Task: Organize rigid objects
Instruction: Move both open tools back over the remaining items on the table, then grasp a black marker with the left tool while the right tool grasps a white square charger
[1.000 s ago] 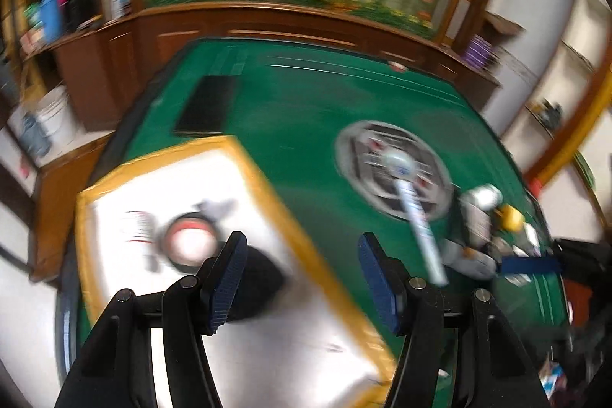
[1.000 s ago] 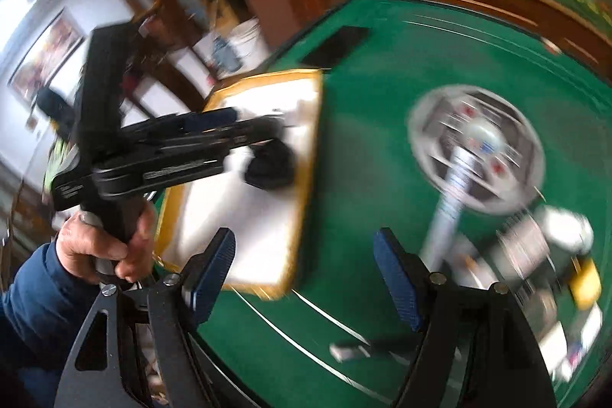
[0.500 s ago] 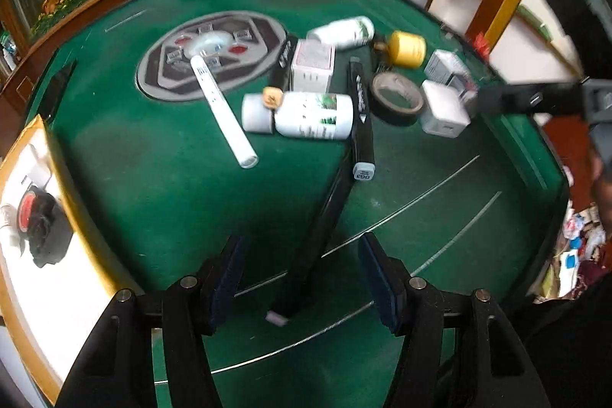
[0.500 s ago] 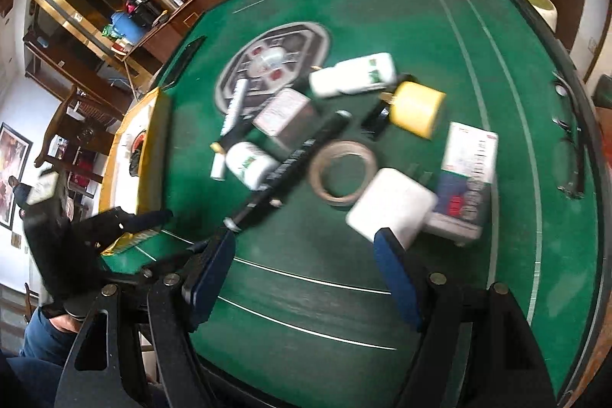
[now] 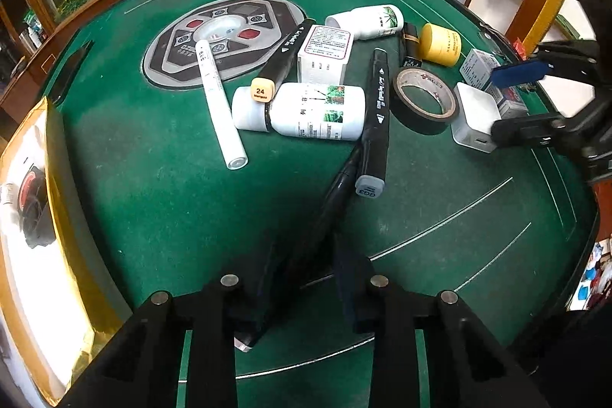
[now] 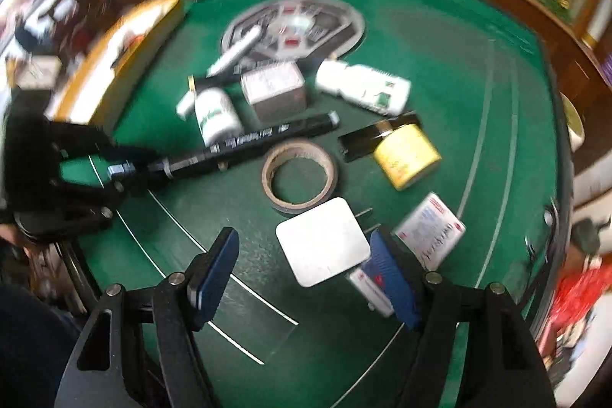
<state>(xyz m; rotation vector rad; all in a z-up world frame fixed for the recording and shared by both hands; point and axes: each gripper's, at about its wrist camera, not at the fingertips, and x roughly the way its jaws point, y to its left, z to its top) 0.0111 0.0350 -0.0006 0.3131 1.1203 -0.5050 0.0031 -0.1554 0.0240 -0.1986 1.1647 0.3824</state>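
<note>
A pile of small objects lies on the green table: two black markers, a white tube (image 5: 220, 104), two white bottles, a white box (image 5: 325, 54), a tape roll (image 5: 424, 98), a yellow jar (image 5: 440, 44) and a white charger (image 5: 474, 119). My left gripper (image 5: 310, 285) straddles the near end of a long black pen (image 5: 325, 213), fingers close on either side, open. In the right wrist view it (image 6: 114, 174) sits at the pen's end (image 6: 183, 163). My right gripper (image 6: 306, 278) is open and empty, just over the white charger (image 6: 325, 241).
A gold-rimmed white tray (image 5: 65, 217) with a round black-and-red object (image 5: 32, 205) sits at the left. A grey round panel (image 5: 225, 41) is in the table's middle. Small cartons (image 6: 432, 236) lie right of the charger. A wooden rail rims the table.
My left gripper swung from over the tray to the pile and lowered around the black pen. My right gripper moved in close over the white charger.
</note>
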